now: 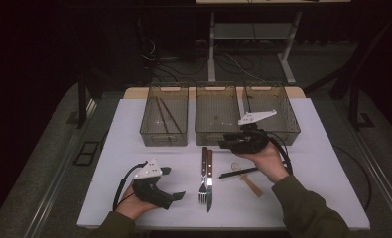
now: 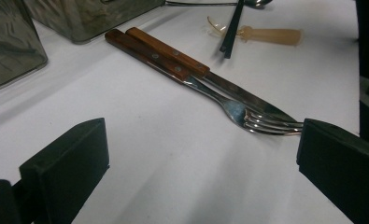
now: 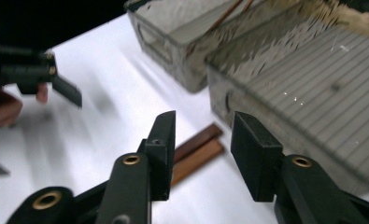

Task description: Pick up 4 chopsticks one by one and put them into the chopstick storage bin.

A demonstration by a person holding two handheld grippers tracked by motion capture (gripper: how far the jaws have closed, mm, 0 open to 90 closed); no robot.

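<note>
The job in hand looks like sorting cutlery into the three mesh baskets (image 1: 216, 133) at the far side of the white table (image 1: 134, 163). The step right now is the reach: the right gripper (image 3: 201, 154) hangs low over the table just in front of the middle and right baskets, pointed toward the wooden handles of the fork (image 1: 203, 173) and knife (image 1: 209, 178), which lie touching side by side in the middle of the table, handles toward the baskets. Its jaws stand partly apart with nothing between them — the handles (image 3: 198, 151) show through the gap, farther off on the cloth.

The left gripper (image 1: 171, 183) rests near the front edge, jaws wide apart and empty, with the fork's tines (image 2: 271, 125) just ahead of it.

To the right of the pair lie a black stick-like utensil (image 1: 238, 172) and a pale piece, perhaps a small plastic spoon (image 1: 250, 184) (the view is too dim to be sure).

Next, I judge, the right gripper must come down over one handle alone — hard, since the two touch — and close on it without dragging its neighbour.
</note>
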